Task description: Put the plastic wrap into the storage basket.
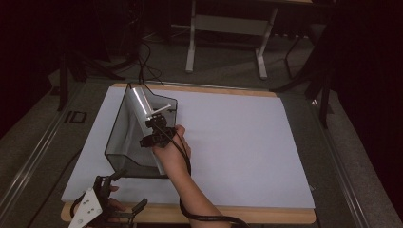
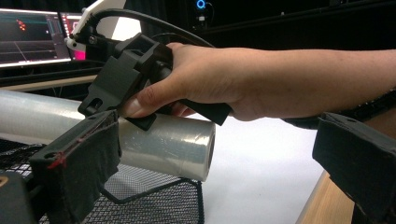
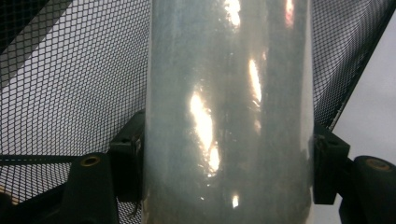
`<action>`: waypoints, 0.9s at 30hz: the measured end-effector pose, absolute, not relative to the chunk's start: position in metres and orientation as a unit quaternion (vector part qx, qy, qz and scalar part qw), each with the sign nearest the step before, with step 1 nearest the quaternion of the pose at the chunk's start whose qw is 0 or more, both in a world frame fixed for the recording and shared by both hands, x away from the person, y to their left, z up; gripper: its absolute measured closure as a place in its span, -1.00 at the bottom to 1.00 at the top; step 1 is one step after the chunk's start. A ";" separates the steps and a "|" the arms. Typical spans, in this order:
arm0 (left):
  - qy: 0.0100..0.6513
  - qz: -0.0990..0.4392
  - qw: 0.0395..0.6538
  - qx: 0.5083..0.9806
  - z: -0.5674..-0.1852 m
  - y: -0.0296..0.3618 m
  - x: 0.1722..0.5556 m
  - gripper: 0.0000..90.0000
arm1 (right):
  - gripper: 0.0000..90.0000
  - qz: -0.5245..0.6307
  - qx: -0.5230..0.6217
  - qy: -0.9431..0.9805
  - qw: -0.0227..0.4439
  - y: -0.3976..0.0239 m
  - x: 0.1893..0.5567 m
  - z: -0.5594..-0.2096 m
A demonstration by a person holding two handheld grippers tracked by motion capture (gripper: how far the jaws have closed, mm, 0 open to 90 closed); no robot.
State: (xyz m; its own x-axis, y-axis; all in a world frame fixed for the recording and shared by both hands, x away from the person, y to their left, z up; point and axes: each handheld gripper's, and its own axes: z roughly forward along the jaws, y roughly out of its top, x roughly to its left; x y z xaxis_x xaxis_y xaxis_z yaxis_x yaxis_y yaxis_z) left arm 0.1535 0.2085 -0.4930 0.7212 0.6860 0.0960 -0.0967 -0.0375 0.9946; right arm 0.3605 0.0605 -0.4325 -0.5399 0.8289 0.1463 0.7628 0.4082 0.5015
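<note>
White worktop (image 1: 237, 142) carries a black mesh basket (image 1: 119, 137), frame left. Right gripper (image 1: 157, 133) jaws clamp a plastic-film roll (image 1: 142, 107) over it, seemingly unreleased; left gripper (image 1: 107, 202) jaws gape, idle, lower left.

White-topped table (image 1: 247, 142) bearing a black mesh basket (image 1: 121, 137)

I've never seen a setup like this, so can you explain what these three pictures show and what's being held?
A person works at a table with a hand-held two-jaw tool in each hand. The high view looks down from above; the other two pictures come from cameras riding on the tools. The right tool is shut on a roll of clear plastic film, holding it over a black mesh basket that lies on the table. The left tool is open, holding nothing, near the table's front edge.
</note>
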 end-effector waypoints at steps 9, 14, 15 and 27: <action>0.222 0.298 0.656 0.657 -0.493 0.208 0.153 -0.97 | -0.32 0.208 0.479 0.852 0.037 0.067 0.374 -0.442; 0.222 0.296 0.655 0.658 -0.493 0.208 0.154 -0.97 | -0.32 0.219 0.484 0.846 0.036 0.062 0.376 -0.444; 0.221 0.296 0.655 0.659 -0.493 0.207 0.154 -0.96 | -0.32 0.219 0.483 0.847 0.036 0.063 0.376 -0.443; 0.222 0.294 0.655 0.660 -0.493 0.208 0.154 -0.97 | -0.32 0.217 0.473 0.853 0.044 0.062 0.375 -0.442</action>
